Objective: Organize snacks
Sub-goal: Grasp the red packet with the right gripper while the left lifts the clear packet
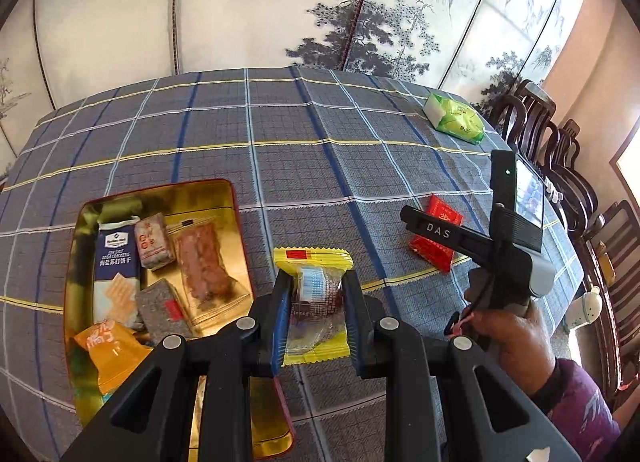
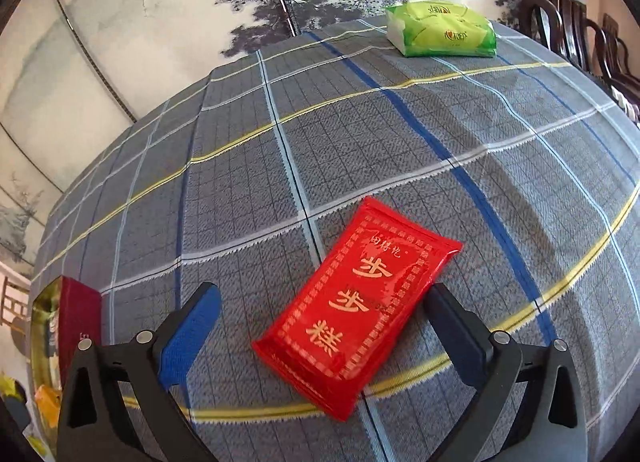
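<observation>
Snacks: your left tongs grip one yellow packet; right tongs gape around one red packet; five sit in the tin lower left.

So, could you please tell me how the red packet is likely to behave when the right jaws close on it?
The red packet looks glossy, so it may slip. It lies flat and thin, so it probably won't roll. Its film wrapper will likely crinkle under pressure.

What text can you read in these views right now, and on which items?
"DAS": right gripper body.
"SEA SALT SODA CRACKERS": blue cracker pack in the gold tin; its brand is too small.
"步步糕": red packet.
Tissue pack, yellow-wrapped snack in the left gripper, orange packet: too blurred.
</observation>
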The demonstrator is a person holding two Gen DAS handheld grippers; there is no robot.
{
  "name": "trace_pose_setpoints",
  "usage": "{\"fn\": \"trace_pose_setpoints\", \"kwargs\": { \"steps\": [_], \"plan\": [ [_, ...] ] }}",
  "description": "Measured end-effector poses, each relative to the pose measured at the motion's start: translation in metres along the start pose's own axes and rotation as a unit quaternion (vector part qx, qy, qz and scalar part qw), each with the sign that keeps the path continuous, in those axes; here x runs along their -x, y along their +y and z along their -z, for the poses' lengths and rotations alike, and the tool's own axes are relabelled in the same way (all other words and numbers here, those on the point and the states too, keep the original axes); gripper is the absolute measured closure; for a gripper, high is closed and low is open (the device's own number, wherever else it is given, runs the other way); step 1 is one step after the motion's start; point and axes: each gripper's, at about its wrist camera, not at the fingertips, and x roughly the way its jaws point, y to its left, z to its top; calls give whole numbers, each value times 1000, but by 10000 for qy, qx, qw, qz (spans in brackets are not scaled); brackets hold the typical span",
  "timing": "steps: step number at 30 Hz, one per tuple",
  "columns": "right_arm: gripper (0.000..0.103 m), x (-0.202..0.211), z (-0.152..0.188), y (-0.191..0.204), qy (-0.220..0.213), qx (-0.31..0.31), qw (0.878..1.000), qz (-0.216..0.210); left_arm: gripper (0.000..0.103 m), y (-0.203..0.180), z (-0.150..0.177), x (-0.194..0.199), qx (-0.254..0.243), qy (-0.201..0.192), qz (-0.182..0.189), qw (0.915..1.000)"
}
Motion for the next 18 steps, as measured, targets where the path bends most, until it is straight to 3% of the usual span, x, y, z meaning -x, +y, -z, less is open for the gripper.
{"fn": "trace_pose_setpoints", "kwargs": {
  "steps": [2,4,5,6,9,13,18],
  "plan": [
    [2,-6,-3,10,-33,350,9993,132,81,9,4,4,47,3,17,10000],
    [11,-9,-1,18,-97,844,9959,316,81,15,6,5,93,25,39,9999],
    [24,-9,2,22,-127,1185,9918,467,81,17,7,6,130,26,48,9999],
    [35,-6,4,23,-171,1467,9885,322,81,19,8,7,163,15,78,9998],
    [57,1,2,12,-9,1865,9824,113,81,21,10,12,199,-15,93,9998],
    [57,17,1,-20,157,1563,9862,-519,81,24,11,23,276,-155,100,9994],
    [57,44,22,-32,-87,1540,9843,-858,81,41,17,39,467,-278,-76,9985]
  ]
}}
